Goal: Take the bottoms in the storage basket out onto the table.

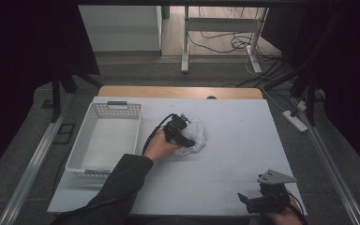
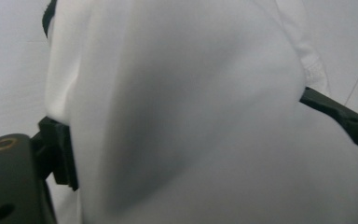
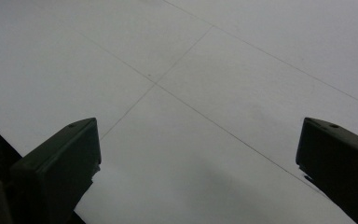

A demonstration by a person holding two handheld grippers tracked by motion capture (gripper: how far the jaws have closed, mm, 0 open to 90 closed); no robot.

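Reaching forward, left hand (image 1: 158,146) sets left gripper (image 1: 183,137) on white cloth (image 1: 196,136).

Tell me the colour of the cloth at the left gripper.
White, plain, no pattern. The cloth shows best in the left gripper view.

Text on the white cloth (image 2: 191,116): we can read none.
Labels on the basket (image 1: 104,140): we make out none.
Marks on the table (image 3: 205,70): we see only thin plain lines, no writing.
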